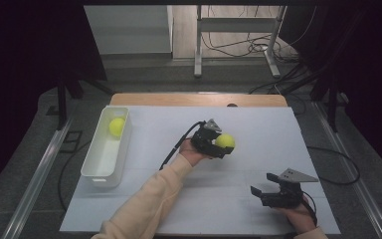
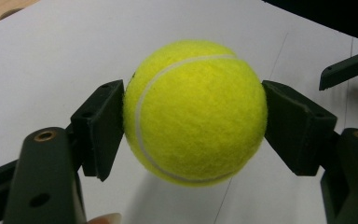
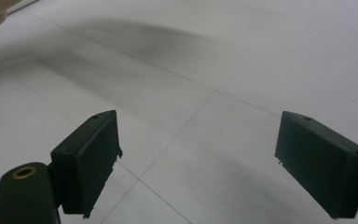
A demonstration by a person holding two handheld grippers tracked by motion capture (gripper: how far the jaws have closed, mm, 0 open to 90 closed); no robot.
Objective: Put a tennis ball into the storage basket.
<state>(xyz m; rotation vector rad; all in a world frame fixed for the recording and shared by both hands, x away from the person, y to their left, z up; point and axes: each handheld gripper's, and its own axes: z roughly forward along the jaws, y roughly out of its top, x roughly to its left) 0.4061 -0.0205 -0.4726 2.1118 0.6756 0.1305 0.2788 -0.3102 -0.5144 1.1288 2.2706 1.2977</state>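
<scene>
Left gripper view: tennis ball (image 2: 195, 112) sits squarely between the two black jaws of the left gripper (image 2: 193, 122), both pads pressed on its sides, so it's pinched and held clear of the white table cover (image 2: 51, 56), shadow under it. High view: same ball (image 1: 225, 141) at the tip of the left gripper (image 1: 218, 144), near the middle of the white cover (image 1: 258, 129), hand (image 1: 191, 154) and cream sleeve (image 1: 149, 204) coming in from the bottom. Right gripper (image 1: 261, 185) rests near the front right of the cover, well apart from the ball, jaws spread with nothing between them; right gripper view confirms, just bare white surface past the right gripper (image 3: 196, 163).

Jaw pads in the high view are mostly hidden by the gripper body. Right hand cut off at the bottom edge.

Count: two tennis balls, one gripped, a second ball (image 1: 117, 126) lying in the far end of the white bin (image 1: 102, 172) at left. One bin. Two grippers.
</scene>
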